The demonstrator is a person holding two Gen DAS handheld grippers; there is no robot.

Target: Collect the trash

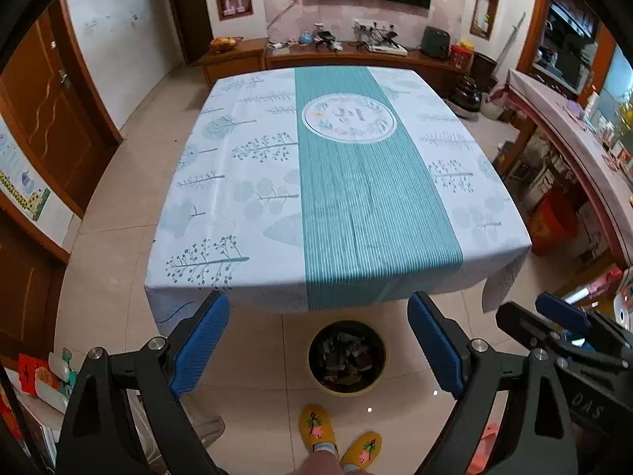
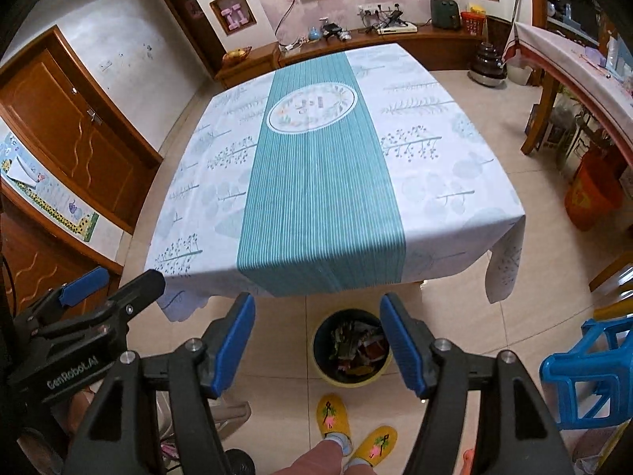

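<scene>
Two grippers are being held above the table's near edge: the left gripper (image 1: 318, 340) gaping wide, the right gripper (image 2: 317, 338) moderately open, both empty. Wrappers are being kept in the bin (image 1: 347, 357) on the floor below that edge, while the tablecloth (image 1: 336, 182) is showing nothing left, so only a last look is probably being called for.

The left gripper (image 1: 318, 342) has black arms, silver round screws and bumpy blue pads (image 1: 201, 342). White letters on the right gripper (image 1: 569, 326) beside it say "DAS". In the right wrist view, the right gripper (image 2: 317, 342) looks the same. The person has bare legs (image 2: 316, 457) and yellow slippers (image 2: 332, 415) with pink flowers.
</scene>
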